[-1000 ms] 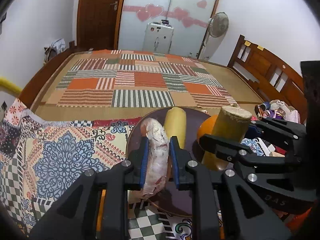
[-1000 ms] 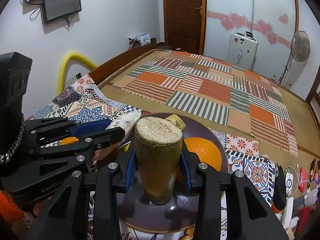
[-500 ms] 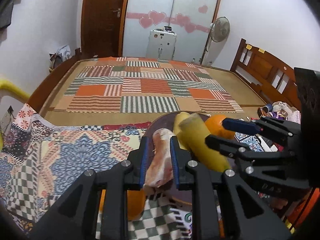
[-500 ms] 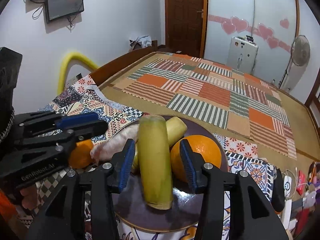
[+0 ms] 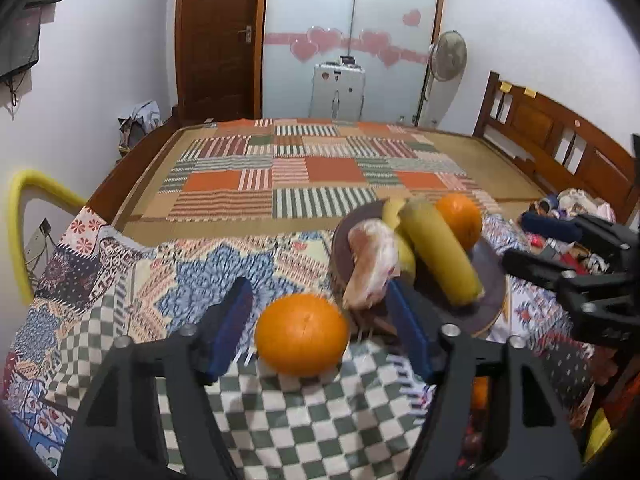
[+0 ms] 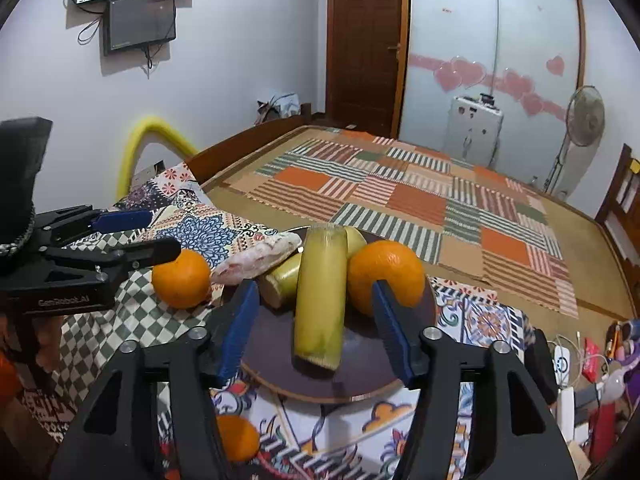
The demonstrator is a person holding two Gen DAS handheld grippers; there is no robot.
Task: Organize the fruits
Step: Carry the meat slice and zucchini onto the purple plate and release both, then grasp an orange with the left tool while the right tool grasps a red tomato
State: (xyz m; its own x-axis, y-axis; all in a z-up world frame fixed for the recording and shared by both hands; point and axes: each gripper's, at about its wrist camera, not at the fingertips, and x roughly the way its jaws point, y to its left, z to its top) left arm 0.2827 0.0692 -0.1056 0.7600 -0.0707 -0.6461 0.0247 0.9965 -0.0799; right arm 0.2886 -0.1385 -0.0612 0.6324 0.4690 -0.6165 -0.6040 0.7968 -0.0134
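Sitting close in front of the left hand-held gripper (image 5: 316,328) is a loose orange (image 5: 302,334) on the checked cloth (image 5: 280,420); its blue fingers (image 5: 230,326) are spread wide with the orange between them, and they hold nothing; the right finger looks very near the pink fruit (image 5: 372,266), but I cannot tell if it touches; the orange lies just beside the near-left edge of the dark plate (image 5: 488,292); to its left the patterned cloth has open room. The right hand-held gripper (image 6: 316,328) is also let go and wide open; the long yellow stalk piece (image 6: 320,292) lies flat on the plate between its fingers, not gripped; a second orange (image 6: 386,276) sits on the plate just right of the stalk; a shorter yellow piece (image 6: 280,280) and the pink fruit lie to the left, the pink one hanging over the rim; a small orange fruit (image 6: 236,438) shows low, under the plate edge; farther off spreads the bed (image 6: 420,196) with its striped mat.
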